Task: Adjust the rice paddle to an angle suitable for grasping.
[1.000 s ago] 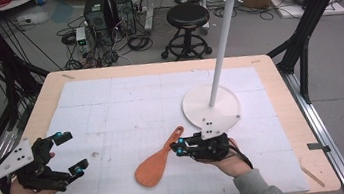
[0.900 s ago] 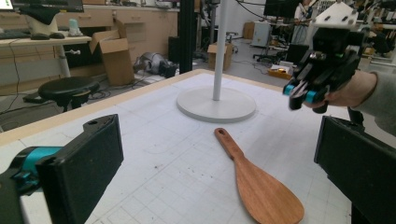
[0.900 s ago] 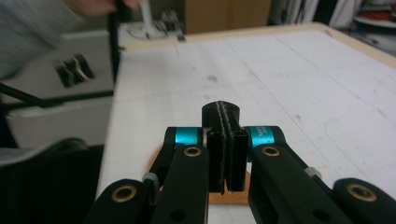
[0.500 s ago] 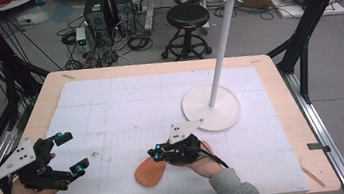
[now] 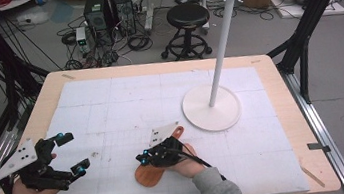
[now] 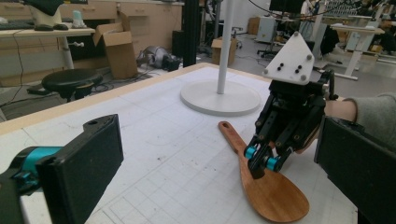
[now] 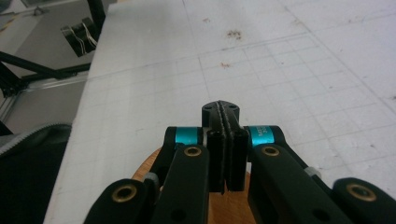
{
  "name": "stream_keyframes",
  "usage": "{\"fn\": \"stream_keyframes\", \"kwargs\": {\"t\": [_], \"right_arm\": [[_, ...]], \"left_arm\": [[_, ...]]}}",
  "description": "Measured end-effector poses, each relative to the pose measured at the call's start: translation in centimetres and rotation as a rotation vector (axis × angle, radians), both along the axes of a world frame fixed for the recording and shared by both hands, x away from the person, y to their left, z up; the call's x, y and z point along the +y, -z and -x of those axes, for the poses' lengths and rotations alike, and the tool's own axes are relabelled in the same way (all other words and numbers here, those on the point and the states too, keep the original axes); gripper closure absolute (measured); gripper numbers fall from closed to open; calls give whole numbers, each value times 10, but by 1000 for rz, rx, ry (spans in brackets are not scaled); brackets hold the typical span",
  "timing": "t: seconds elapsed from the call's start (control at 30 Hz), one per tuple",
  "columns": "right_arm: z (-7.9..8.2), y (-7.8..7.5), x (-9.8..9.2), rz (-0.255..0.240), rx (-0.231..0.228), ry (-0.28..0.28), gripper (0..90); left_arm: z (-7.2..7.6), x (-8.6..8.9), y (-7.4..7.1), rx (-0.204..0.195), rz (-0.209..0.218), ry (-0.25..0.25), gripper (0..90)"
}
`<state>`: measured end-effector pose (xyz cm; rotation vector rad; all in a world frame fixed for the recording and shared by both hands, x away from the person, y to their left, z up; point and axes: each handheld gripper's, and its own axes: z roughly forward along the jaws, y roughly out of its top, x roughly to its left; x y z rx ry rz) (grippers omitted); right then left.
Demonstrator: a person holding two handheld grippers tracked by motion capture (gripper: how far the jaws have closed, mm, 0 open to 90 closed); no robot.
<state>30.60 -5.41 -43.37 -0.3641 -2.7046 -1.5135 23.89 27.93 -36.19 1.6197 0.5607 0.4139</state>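
A wooden spoon (image 5: 148,176) lies flat on the white gridded mat, bowl toward the front edge, handle end (image 5: 179,130) pointing at the stand. My right gripper (image 5: 141,157) is shut with nothing between its jaws, and its tips sit low over the spoon's bowl. The left gripper view shows the right gripper (image 6: 259,166) just above the spoon (image 6: 276,197); whether they touch I cannot tell. In the right gripper view the pads (image 7: 221,110) are pressed together, with wood (image 7: 140,173) below them. My left gripper (image 5: 75,151) stands open at the front left, apart from the spoon.
A white hook stand rises from a round base (image 5: 212,108) at the right middle of the mat, its pole (image 5: 222,35) tall and thin. The wooden table edge (image 5: 49,95) frames the mat. A black stool (image 5: 188,16) and cables lie on the floor beyond.
My right gripper has moved left and down, from beside the spoon's handle to over its bowl. The spoon and the left gripper have kept their places.
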Motion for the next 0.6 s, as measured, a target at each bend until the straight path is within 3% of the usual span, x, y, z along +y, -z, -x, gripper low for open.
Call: {"fn": "stream_keyframes", "kwargs": {"t": [0.2, 0.6], "right_arm": [[-2, 6, 10, 39, 12, 1, 890], [-6, 13, 22, 118, -3, -3, 890]], "left_arm": [[1, 0, -1, -14, 1, -6, 18], [-1, 1, 2, 1, -2, -10, 18]]}}
